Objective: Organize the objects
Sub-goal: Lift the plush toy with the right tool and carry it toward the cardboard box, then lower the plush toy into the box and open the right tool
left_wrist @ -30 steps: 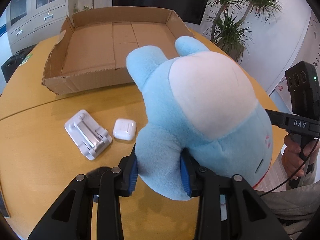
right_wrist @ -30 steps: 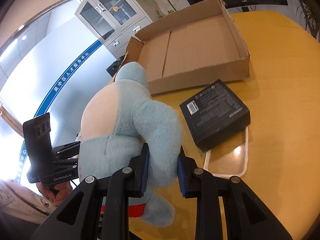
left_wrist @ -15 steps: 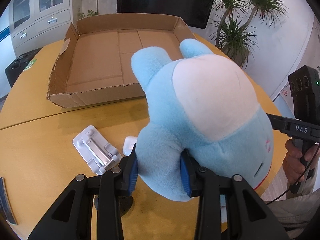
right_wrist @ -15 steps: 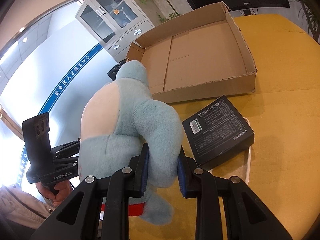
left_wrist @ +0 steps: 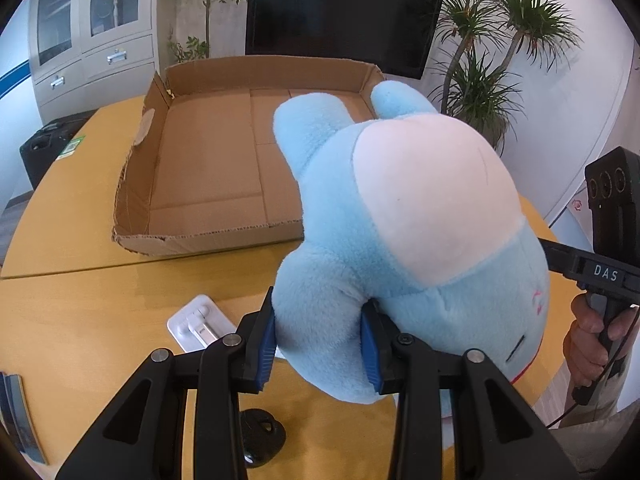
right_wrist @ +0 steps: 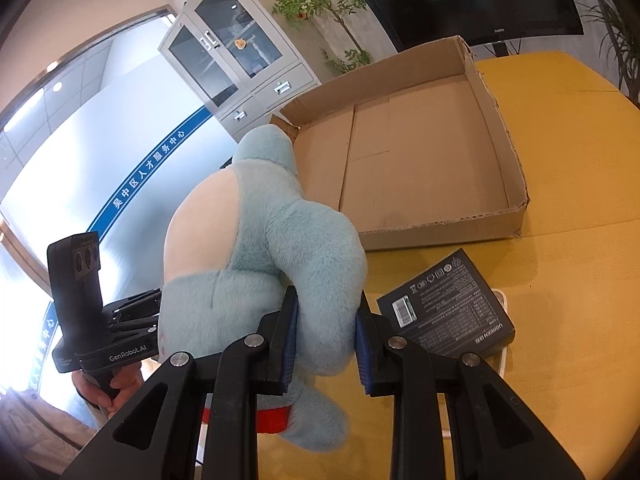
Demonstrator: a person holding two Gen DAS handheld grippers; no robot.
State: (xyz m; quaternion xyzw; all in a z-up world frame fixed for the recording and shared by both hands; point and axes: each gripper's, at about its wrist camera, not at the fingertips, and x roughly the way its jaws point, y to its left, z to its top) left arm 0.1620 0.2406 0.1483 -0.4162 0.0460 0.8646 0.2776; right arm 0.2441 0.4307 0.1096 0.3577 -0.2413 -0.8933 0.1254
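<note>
plush toy clamped betw both grippers

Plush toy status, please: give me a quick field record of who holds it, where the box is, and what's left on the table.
held item: blue plush toy, off the table
left tool: shut on one plush limb
right tool: shut on another limb
cardboard box: open, nothing visible inside, beyond the toy
table: white stand near left tool; black box near right tool
placement: not yet done
</note>
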